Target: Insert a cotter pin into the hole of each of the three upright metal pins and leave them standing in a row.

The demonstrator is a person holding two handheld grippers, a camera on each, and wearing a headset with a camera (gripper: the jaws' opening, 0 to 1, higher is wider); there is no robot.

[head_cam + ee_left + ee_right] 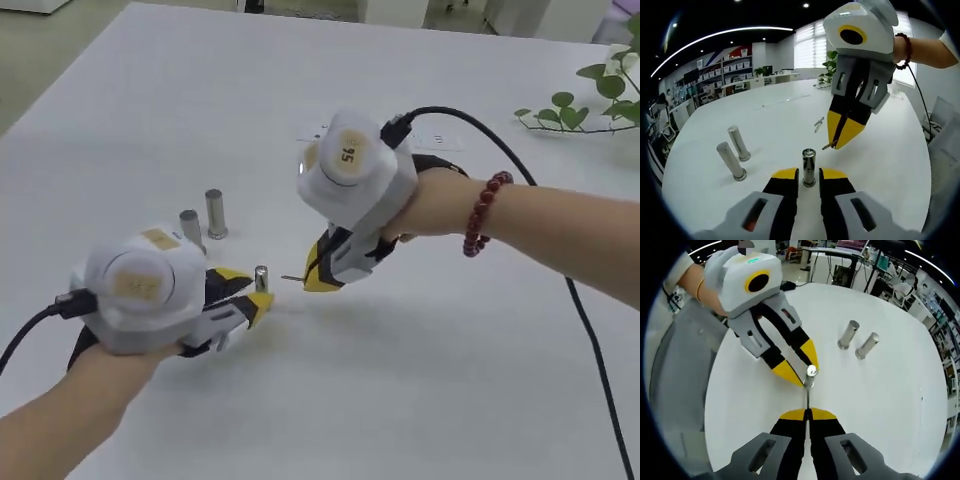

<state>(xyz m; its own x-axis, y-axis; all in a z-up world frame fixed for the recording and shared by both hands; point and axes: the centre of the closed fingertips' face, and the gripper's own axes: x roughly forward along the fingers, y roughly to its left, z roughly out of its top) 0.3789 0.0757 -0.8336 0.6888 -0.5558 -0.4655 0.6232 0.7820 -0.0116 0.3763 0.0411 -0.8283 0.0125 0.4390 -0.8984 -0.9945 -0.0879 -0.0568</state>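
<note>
The step in hand is threading the first cotter. The left gripper [809, 176], at the bottom of its own view, has its jaws nearly closed either side of the pin [809, 164]. They sit low on the shaft and seem to pinch it upright on the table [885, 165]. The right gripper [808, 415] has its jaws shut on the cotter [808, 396]. The cotter's free end points up the frame at the pin's top, just short of it. In the head view the cotter lies roughly level at centre frame, with a small gap to the pin.

The cross hole is too small to make out, so I cannot tell whether it faces the cotter. To do this well, I judge the left gripper should hold low and firm, leave the top bare, and turn the pin until the hole looks straight down the cotter. The right gripper should bring the tip in level and slowly along the hole's axis, not at a slant. A thin wire will likely flex or skid off the round side. Push lightly, since a hard shove could tip the pin.

The other pins [731, 161] stand close together at left centre of the left gripper view, with no cotters seen in them. What look like spare cotters [818, 123] lie on the table above the held pin.
</note>
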